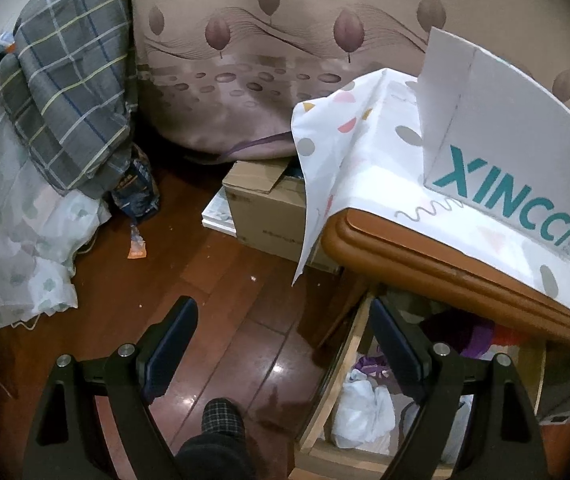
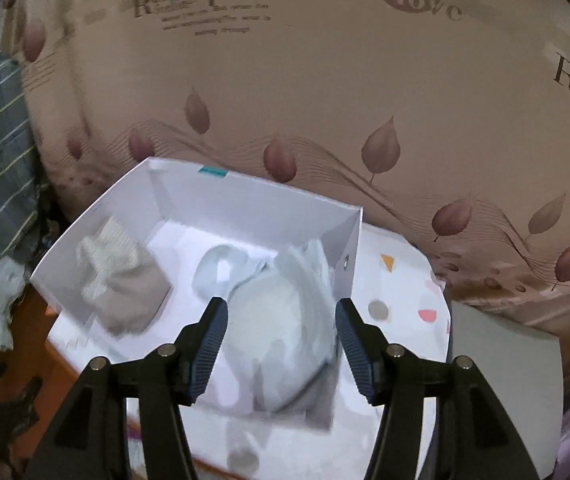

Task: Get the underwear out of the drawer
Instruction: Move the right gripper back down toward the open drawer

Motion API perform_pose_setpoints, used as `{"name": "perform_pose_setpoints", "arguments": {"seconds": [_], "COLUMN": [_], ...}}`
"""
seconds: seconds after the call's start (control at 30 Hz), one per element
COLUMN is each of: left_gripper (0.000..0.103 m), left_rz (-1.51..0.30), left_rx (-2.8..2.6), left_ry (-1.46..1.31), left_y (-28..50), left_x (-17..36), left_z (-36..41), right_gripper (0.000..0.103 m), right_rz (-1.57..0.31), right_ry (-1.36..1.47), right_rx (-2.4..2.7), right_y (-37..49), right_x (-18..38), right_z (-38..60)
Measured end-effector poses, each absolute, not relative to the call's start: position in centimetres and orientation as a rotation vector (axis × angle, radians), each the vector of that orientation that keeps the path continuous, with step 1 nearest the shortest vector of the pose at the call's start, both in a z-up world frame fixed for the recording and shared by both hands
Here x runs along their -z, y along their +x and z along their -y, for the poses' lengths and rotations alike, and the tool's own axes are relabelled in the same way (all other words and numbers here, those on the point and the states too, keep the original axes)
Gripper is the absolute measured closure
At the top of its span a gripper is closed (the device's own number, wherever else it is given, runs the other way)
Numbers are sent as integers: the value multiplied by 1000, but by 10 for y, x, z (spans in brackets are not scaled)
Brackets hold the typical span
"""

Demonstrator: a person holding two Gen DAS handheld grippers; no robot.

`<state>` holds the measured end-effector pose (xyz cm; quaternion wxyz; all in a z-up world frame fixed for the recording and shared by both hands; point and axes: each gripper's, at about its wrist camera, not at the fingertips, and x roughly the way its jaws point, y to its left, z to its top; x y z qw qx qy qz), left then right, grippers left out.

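Inside white box (image 2: 245, 204): pale grey underwear (image 2: 281, 332), crumpled | both claws (image 1: 281, 344) (image 2: 281, 344) spread, empty

Pale underwear (image 2: 285, 340) in white box (image 2: 245, 208); drawer (image 1: 325, 412) open.

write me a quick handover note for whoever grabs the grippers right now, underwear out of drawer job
Left gripper: open, empty, hanging over the floor beside the open drawer.
Right gripper: open, empty, above the white box on the cabinet top; view is blurred.
Box holds a pale grey garment and a beige and cream piece, apparently already moved.
Drawer has a white item and purple fabric inside.
Left to do: probably pick the remaining drawer items; which are underwear is unclear.
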<state>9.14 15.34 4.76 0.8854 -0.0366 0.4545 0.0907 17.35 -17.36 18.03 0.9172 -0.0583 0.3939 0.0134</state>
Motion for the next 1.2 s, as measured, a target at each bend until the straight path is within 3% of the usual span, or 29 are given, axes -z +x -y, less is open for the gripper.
{"name": "perform_pose_setpoints", "arguments": {"seconds": [0.67,1.2], "left_gripper": [17,17], "left_rz": [-967,-988], "left_rx": [-131,-98], "left_ry": [16,-50], "left_y": [93,90], "left_x": [-39,-37], "left_z": [-128,-135], "right_gripper": [46,45], "right_rz": [-898,-1140], "right_ry": [-141,-334], "right_rx": [-105,-315], "right_y": [49,31], "right_x": [-104,48], "right_z": [190,152]}}
